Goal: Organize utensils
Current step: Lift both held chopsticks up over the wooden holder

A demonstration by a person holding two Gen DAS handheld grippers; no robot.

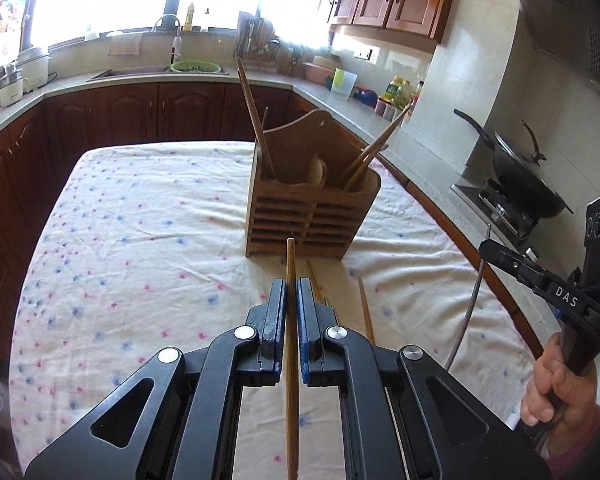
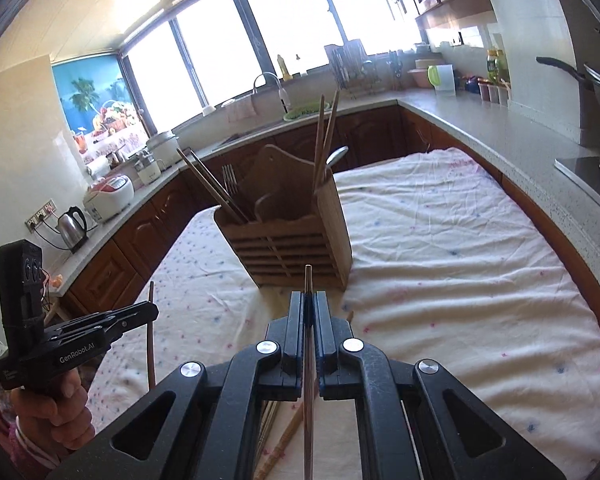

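Here each tool is clamped: left tool (image 1: pixel 291 294) on a chopstick (image 1: pixel 291 360), right tool (image 2: pixel 309 308) on a metal utensil (image 2: pixel 309 392).

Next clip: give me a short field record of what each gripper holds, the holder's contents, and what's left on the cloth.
left gripper: shut on a wooden chopstick
right gripper: shut on a thin metal utensil
holder: wooden, upright on the floral cloth; chopsticks, forks and a spoon inside
loose chopsticks: lying on the cloth in front of the holder
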